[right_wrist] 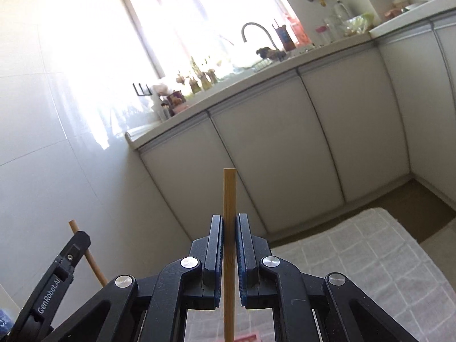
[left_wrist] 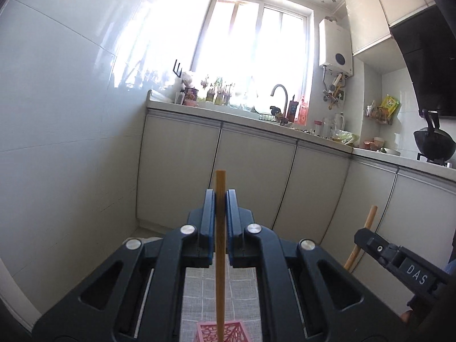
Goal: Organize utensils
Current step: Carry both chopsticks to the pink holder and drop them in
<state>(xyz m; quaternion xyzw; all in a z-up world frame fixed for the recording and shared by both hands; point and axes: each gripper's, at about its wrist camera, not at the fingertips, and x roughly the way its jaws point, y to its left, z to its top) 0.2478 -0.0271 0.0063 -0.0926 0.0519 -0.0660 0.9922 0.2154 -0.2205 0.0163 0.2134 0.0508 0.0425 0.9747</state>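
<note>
- Left gripper [left_wrist: 220, 199] jaws are clamped on an upright chopstick [left_wrist: 220, 256], running 12 to 6 o'clock between them.
- Right gripper [right_wrist: 229, 225] jaws pinch a second chopstick [right_wrist: 229, 199] likewise, its tip at 12 o'clock.

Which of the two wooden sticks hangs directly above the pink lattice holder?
The stick in the left gripper: this wooden stick runs straight down to the pink lattice holder. The other stick, in the right gripper, is off to the side.
</note>
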